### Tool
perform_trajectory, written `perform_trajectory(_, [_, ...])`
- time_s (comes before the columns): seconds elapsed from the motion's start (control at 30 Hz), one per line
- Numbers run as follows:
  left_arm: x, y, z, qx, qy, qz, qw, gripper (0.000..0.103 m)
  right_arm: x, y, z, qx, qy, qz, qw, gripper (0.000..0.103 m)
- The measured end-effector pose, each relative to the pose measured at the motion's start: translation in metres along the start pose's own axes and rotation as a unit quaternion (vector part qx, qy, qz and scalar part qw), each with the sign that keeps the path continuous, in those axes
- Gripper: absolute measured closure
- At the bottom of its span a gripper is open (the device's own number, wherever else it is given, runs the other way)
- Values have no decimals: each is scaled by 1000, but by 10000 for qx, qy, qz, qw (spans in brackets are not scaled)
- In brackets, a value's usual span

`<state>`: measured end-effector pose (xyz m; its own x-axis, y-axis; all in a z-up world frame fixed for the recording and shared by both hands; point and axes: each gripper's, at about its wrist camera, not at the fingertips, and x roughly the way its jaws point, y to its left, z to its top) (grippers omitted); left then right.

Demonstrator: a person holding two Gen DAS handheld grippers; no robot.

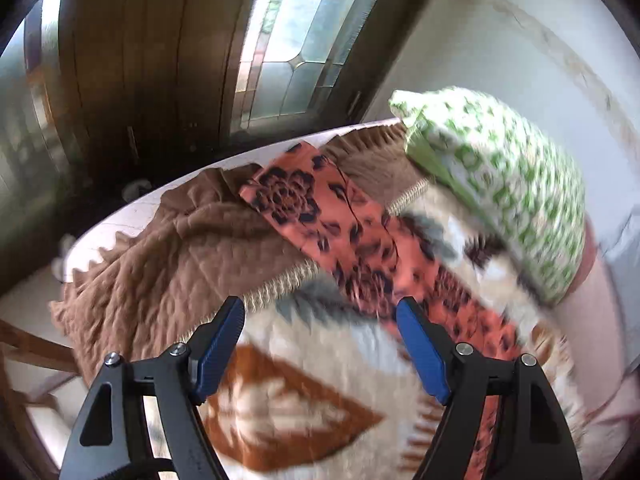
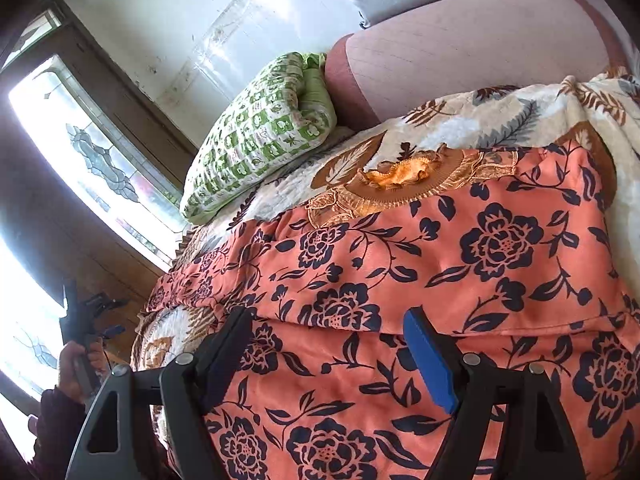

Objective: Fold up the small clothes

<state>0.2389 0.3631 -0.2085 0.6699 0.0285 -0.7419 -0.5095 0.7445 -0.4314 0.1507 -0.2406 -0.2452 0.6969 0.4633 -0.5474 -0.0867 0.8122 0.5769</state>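
Cloth first: the orange floral garment (image 2: 420, 280) lies spread on the bed, over the cream leaf-patterned blanket (image 2: 500, 120), and it appears to be laid double, with a fold line running crosswise just ahead of the right tool (image 2: 328, 344). Its long axis seems to run down the bed, away from the pink headboard (image 2: 460, 48) and the green checked pillow (image 2: 256, 136) toward the foot edge, where in the left wrist view its far end (image 1: 304, 200) rests partly on a brown knitted throw (image 1: 168, 248). The right tool sits directly over the near part of the garment, blue pads well apart and nothing between them but the cloth lying flat beneath; it grips nothing. The left tool (image 1: 320, 344) hangs over bare blanket beside the garment's long edge, the orange strip passing off to the side of one pad, jaws likewise wide and empty. A hand (image 2: 80, 364) holding that tool shows near the bed's side edge. I would judge the right tool the nearer one for the next pinch, with the left needing to come across onto the cloth.
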Motion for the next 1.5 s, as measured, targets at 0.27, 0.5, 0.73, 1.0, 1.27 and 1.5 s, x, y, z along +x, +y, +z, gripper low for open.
perform_trajectory(0.27, [65,26,30,-1379,457,-1071,9836,47,16,-17,6,-28,4,-120,9999,26])
perform_trajectory(0.5, [98,36,25,-1665,461,-1041,9795,54,28,-24,16,-114,38,-255,9996,39])
perform_trajectory(0.73, [120,39,32,-1816,356,-986,9778,54,32,-21,17,-263,27,-316,9992,39])
perform_trajectory(1.0, [137,39,44,-1820,82,-678,9809,98,38,-26,21,-308,-105,-579,9978,65])
perform_trajectory(1.27, [80,-31,46,-567,-394,-993,9927,98,17,-37,38,-107,-495,-587,9970,67])
perform_trajectory(1.5, [4,-176,4,1352,-442,-1507,9783,99,-12,-60,56,397,-802,-407,9952,67])
